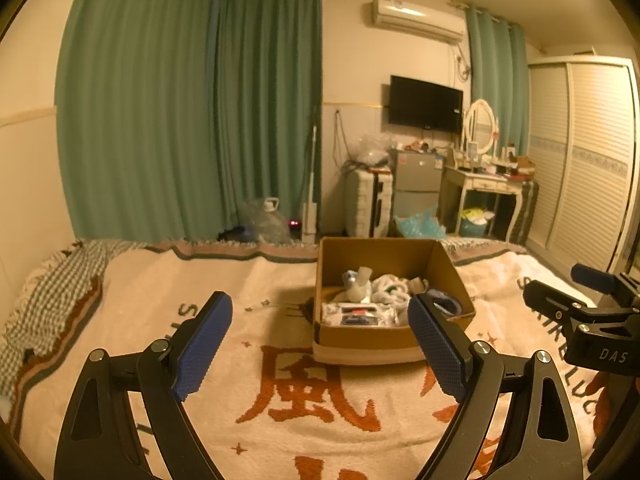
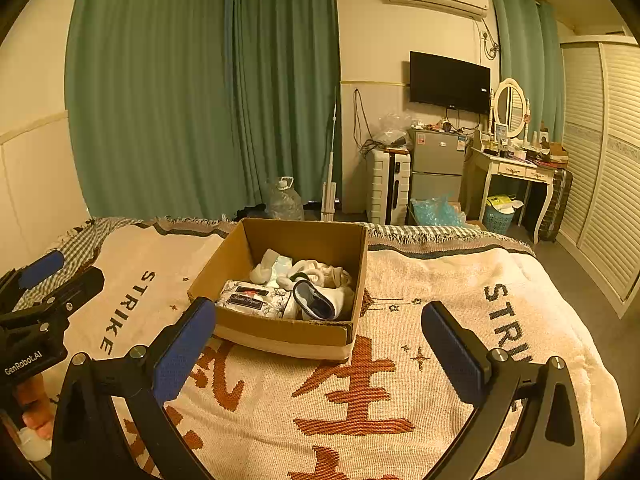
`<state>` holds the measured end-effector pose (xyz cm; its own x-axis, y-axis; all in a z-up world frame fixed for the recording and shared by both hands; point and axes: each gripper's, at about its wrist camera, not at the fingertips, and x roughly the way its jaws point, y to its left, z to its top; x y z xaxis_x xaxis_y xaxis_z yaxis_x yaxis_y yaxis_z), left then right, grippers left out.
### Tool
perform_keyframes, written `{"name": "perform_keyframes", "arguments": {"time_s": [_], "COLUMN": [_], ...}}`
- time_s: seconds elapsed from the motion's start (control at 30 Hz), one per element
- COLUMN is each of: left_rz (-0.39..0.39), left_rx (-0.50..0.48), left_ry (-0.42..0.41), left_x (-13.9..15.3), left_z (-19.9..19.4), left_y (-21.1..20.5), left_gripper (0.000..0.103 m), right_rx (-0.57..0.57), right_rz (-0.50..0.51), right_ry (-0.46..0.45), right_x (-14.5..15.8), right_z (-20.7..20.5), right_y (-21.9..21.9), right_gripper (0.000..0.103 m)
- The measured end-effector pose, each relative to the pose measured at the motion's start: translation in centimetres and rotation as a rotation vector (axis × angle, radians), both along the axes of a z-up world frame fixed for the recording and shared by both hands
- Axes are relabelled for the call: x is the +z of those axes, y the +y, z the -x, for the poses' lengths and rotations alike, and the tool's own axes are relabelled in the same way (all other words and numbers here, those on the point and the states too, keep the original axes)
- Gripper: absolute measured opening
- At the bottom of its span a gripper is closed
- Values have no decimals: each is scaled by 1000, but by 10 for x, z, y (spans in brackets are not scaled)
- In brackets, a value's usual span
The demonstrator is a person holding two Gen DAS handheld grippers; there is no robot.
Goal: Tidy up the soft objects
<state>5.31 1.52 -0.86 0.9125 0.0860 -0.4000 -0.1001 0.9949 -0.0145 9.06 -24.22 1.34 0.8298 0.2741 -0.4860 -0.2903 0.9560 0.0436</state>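
Observation:
An open cardboard box point(image 1: 448, 268) stands on the bed blanket point(image 1: 280, 400); it also shows in the right wrist view point(image 2: 236, 256). Inside lie white socks point(image 2: 320, 272), a tissue pack point(image 2: 252, 300), a blue-trimmed slipper point(image 2: 314, 300) and a small white soft toy point(image 1: 358, 284). My left gripper point(image 1: 320, 344) is open and empty, a short way in front of the box. My right gripper point(image 2: 320, 348) is open and empty, also in front of the box. The right gripper also shows at the right edge of the left wrist view point(image 1: 580, 312), and the left gripper at the left of the right wrist view point(image 2: 44, 304).
The cream blanket with orange characters covers the bed. Beyond the bed's foot are green curtains point(image 1: 192, 112), a water jug point(image 2: 284, 200), a white suitcase point(image 2: 388, 184), a small fridge point(image 2: 436, 164), a dressing table point(image 2: 516, 168) and a louvred wardrobe point(image 2: 600, 160).

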Motion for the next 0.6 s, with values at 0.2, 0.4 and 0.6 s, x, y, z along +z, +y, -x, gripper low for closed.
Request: {"name": "perform_keyframes", "arguments": {"time_s": [0.2,0.4,0.6], "left_rz": [0,-5,5], "left_rx": [0,-5,-5], "left_ry": [0,5,12], "left_x": [0,1,2], "left_z": [0,-1,-4], "left_y": [0,1,4], "left_gripper": [91,91,91], "right_rx": [-2,-2,-4], "right_rz": [0,0,3], "right_ry": [1,1,2], "right_x": [-1,-1,-2], "right_z": [0,0,1], "right_y": [0,0,-1], "right_gripper": [103,103,103]}}
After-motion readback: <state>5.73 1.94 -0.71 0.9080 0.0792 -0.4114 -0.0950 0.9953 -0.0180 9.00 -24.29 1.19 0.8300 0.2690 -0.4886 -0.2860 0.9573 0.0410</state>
